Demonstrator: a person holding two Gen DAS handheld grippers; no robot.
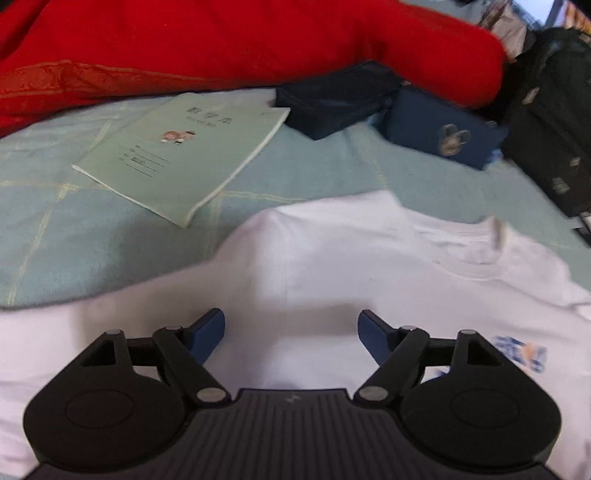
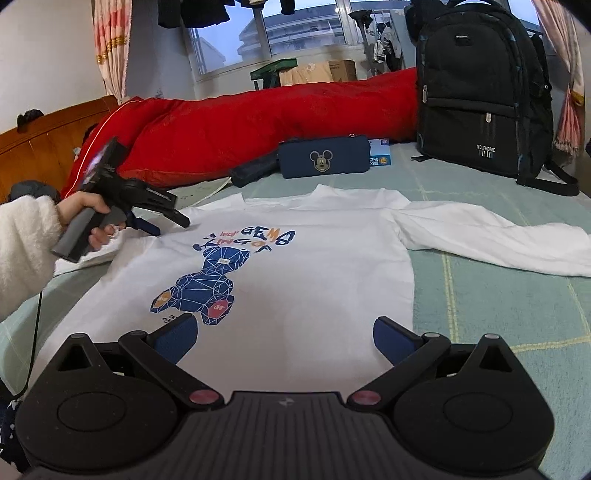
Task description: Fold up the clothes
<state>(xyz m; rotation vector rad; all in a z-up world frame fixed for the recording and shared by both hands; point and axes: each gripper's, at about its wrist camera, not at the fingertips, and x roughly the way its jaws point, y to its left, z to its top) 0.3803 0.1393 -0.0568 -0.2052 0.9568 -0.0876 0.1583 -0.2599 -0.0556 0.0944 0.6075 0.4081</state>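
Both hand-held grippers, left (image 1: 291, 334) and right (image 2: 286, 338), hover with fingers apart over the white shirt (image 2: 295, 258) spread flat on the bed (image 2: 498, 295) at mid-frame; light, limp cloth; likely best pinched at sleeve (image 2: 498, 240) or hem edges.

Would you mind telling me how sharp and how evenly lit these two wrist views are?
Left wrist view: motion blur smears the white shirt collar and the navy pouch, while the left gripper stays crisp. Right wrist view: sharp throughout, with the bear print readable; daylight comes from the window, the fisheye bends its frame, and a soft shadow lies ahead of the right gripper.
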